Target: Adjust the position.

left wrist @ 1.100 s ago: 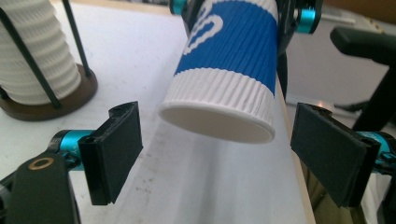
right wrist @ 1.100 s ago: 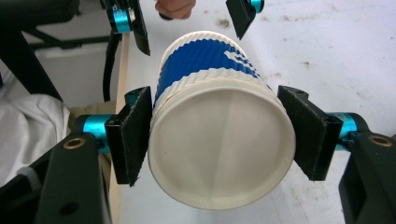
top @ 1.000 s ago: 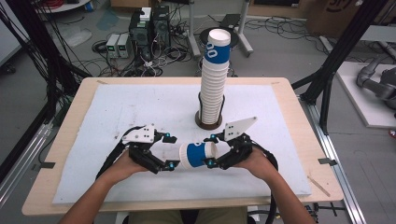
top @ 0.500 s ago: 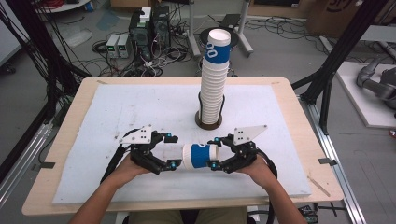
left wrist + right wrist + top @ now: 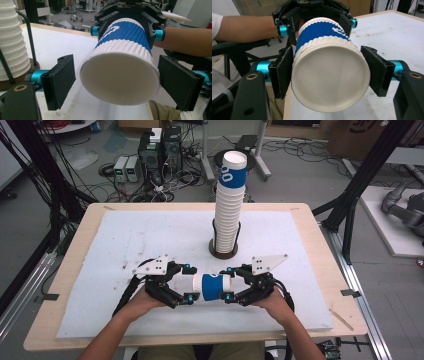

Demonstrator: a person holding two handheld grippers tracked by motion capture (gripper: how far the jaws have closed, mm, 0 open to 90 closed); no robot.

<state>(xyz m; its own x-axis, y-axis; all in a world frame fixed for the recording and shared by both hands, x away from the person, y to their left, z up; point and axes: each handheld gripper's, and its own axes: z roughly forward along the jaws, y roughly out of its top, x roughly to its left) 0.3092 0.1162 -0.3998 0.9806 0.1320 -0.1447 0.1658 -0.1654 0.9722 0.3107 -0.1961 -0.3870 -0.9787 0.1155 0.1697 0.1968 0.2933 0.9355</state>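
Cups: we hold two paper cups (image 5: 206, 287) lying on their sides, low over the near middle of the tabletop (image 5: 310, 270); they look pushed together, one partly inside the other
Cup colours: the part on our left is white with ridges, the part on our right has a blue band
Left tool: our left tool (image 5: 183, 284) has a jaw on each side of the white end; in the left gripper view the cup bottom (image 5: 120, 78) sits between the black jaws with a small gap on each side, so we call this tool open
Right tool: our right tool (image 5: 231, 284) squeezes the blue end; in the right gripper view both black jaws press on the cup (image 5: 329, 77), so it is gripping the cup
Hands: our hands come in from the near edge, one behind each tool
Stack: a tall stack of white cups (image 5: 229, 210) stands upright on a round dark base (image 5: 223, 252) in the middle of the tabletop, behind the two tools and apart from them
Mat: a white mat (image 5: 125, 240) covers most of the tabletop
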